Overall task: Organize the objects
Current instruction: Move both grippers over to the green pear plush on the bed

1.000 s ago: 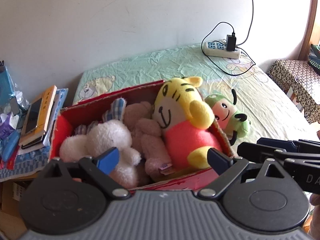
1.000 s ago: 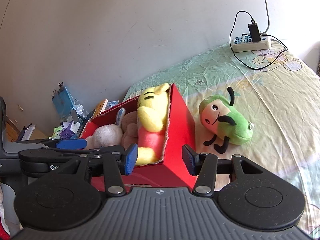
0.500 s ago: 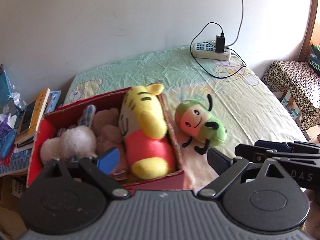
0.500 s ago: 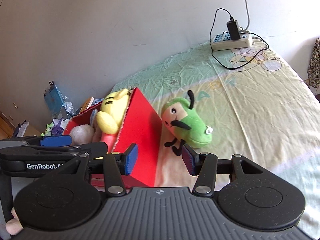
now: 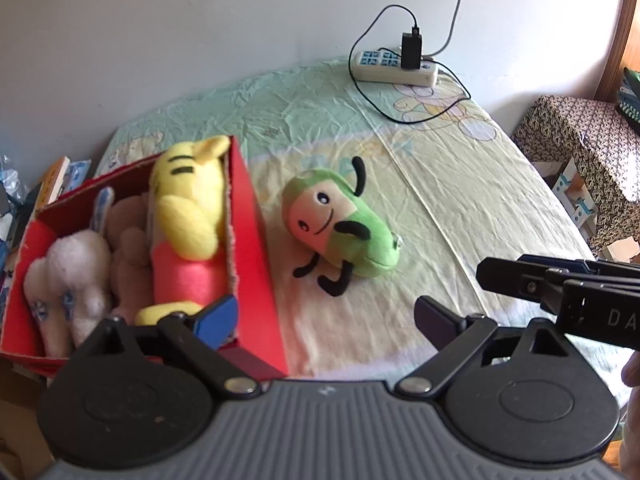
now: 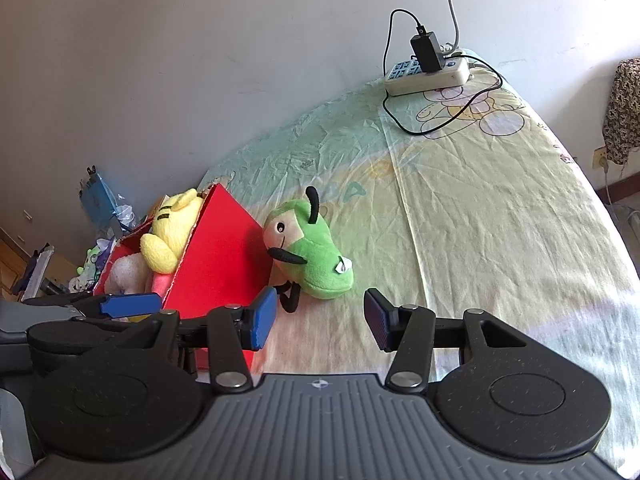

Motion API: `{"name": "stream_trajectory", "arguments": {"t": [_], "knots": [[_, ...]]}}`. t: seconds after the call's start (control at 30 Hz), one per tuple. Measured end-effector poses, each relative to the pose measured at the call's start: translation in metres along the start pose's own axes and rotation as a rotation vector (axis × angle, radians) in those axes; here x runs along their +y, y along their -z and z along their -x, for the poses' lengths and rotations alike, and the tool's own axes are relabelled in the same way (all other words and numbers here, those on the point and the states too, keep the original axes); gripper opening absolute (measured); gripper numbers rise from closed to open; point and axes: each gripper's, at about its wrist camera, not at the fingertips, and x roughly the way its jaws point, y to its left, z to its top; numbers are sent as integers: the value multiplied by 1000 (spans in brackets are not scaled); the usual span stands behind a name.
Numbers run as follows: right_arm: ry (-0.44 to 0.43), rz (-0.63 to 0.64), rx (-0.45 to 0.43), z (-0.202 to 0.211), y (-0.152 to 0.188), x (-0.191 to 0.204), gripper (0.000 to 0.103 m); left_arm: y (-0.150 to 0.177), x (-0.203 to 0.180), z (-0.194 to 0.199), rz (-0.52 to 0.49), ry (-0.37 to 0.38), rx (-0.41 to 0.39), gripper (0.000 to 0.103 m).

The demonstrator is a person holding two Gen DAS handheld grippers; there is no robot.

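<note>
A red box [image 5: 256,248] on the bed holds a yellow tiger plush [image 5: 188,216], a white plush [image 5: 68,272] and a brown plush [image 5: 128,252]. A green pear-shaped plush [image 5: 340,228] lies on the sheet just right of the box; it also shows in the right wrist view [image 6: 312,256] beside the box [image 6: 224,260]. My left gripper [image 5: 324,320] is open and empty, above the box's near right corner. My right gripper [image 6: 320,320] is open and empty, just short of the green plush.
A white power strip [image 5: 394,66] with a black charger and cable lies at the far end of the bed [image 5: 460,208]. Books and clutter [image 5: 48,184] sit left of the box. A patterned covered stand [image 5: 580,140] is at the right.
Both grippers have swung right and drawn back from the box, bringing the green plush toward the middle of both views. The right gripper's jaws stand wider apart than before.
</note>
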Motion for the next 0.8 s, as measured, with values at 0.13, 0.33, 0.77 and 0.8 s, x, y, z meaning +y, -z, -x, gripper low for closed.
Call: {"name": "stream_trajectory", "arguments": {"t": [0.13, 0.33, 0.77, 0.8], "knots": [[-1, -6, 17, -3, -3, -12, 52, -1, -12, -13, -1, 17, 33, 95], [-4, -10, 41, -7, -8, -25, 52, -3, -23, -33, -1, 21, 67, 95], [-45, 10, 98, -37, -34, -36, 52, -11, -29, -63, 8, 17, 106, 99], [-48, 18, 99, -40, -37, -36, 52, -12, -30, -63, 5, 18, 106, 99]]}}
